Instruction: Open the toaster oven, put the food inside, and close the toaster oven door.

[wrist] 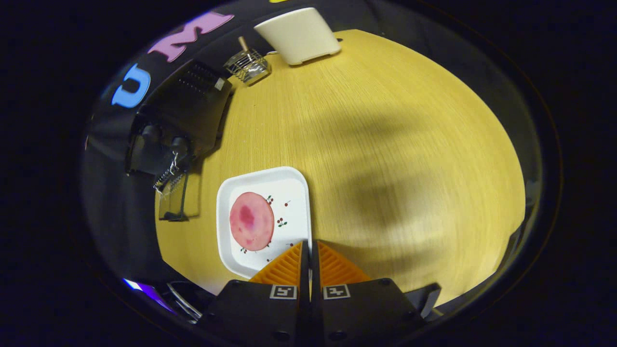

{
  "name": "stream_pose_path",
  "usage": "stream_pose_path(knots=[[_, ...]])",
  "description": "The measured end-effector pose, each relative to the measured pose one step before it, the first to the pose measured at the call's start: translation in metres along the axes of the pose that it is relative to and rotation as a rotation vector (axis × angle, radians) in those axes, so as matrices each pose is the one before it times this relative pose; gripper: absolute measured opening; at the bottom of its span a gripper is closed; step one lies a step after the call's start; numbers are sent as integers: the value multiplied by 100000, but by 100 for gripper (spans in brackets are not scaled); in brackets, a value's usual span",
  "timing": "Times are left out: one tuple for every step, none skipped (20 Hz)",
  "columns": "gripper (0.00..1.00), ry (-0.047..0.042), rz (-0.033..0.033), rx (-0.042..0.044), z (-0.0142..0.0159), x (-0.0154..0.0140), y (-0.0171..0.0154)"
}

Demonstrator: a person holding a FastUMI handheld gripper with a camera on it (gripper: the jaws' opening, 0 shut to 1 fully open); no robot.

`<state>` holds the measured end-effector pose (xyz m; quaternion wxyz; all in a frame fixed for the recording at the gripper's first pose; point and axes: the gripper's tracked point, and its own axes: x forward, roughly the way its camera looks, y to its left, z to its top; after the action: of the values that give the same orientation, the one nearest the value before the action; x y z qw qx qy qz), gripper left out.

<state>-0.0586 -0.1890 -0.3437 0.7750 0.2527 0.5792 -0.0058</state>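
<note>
- Gripper fingers, orange and ribbed, stand nearly together, a thin slit between them, seemingly pinching the white plate's right rim; contact looks likely but isn't certain.
- Round pink ham slice lies flat on that plate, lower centre-left; no long axis.
- Black toaster oven sits upper left, door dropped open toward the plate.

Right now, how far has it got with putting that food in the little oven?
Done: the toaster oven door already hangs open. In hand: the gripper fingers are closed on the rim of the white plate, which carries the pink round of food and sits on the table. Left: moving the food into the oven and shutting the door.
</note>
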Motion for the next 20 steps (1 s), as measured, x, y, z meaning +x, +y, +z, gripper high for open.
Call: stream_pose_path(knots=[[5, -677, 1339, 6728, -375, 92, 326], [5, -399, 1803, 5453, -532, 264, 340], [5, -831, 2146, 4434, -239, 138, 451], [5, -1323, 1661, 3033, -130, -81, 413], [5, -1517, 1239, 1475, -155, -138, 371], [5, -1432, 521, 696, -37, -412, -39], [5, -1495, 115, 1033, 3, -131, 123], [5, -1770, 1060, 1972, -20, -194, 317], [5, -1749, 1277, 3212, 44, -170, 259], [5, -1937, 1441, 3962, -25, -75, 165], [5, -1867, 987, 4168, -6, -124, 135], [5, -1790, 1091, 3770, -160, -474, -19], [5, -1568, 718, 3095, -27, -333, 12], [5, -1475, 759, 2355, -64, -327, 75], [5, -1047, 203, 1824, -19, -244, 74], [5, -710, 246, 1403, -68, -270, 119], [5, -1142, 758, 627, -94, -242, 353], [5, -1106, 858, -101, -311, -383, 314], [5, -1021, 1136, -163, -301, -560, 587], [5, -700, 1327, 128, -639, -1213, 568]])
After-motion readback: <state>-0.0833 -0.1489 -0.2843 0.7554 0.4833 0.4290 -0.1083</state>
